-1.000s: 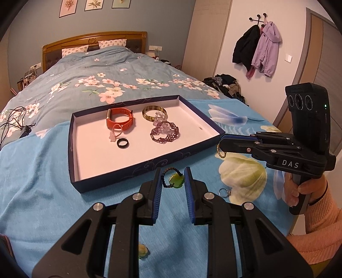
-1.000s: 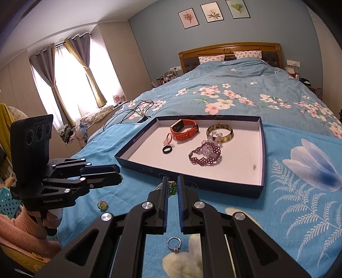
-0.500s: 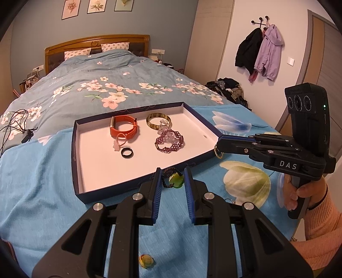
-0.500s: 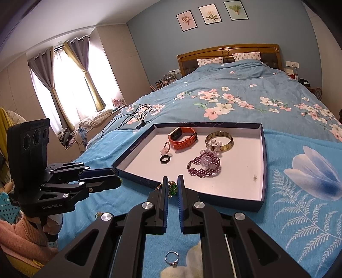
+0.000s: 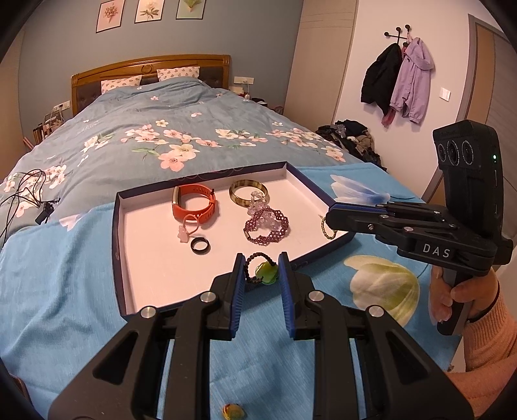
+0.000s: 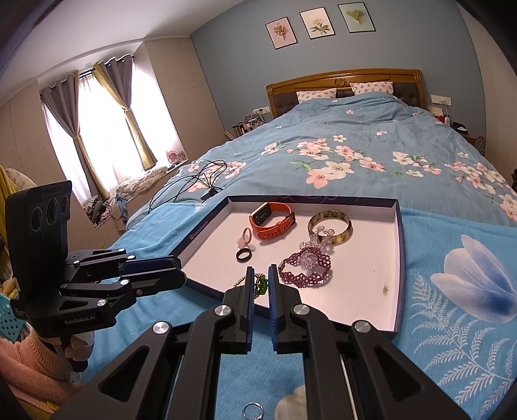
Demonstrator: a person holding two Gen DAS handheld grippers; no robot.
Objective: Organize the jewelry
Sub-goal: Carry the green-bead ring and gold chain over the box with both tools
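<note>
Left claw pinching green-stone bracelet; right claw pinching gold chain; tray: three bracelets, two rings.

Bedroom with a blue-grey wall and a large bed

A carved wooden headboard backs the bed, whose blue floral duvet meets a turquoise bedspread printed with big flowers. Three framed botanical prints hang above. Daylight comes through a window with grey and gold curtains. A black coat and a lilac jacket hang on wall hooks beside a beige wardrobe.
</note>
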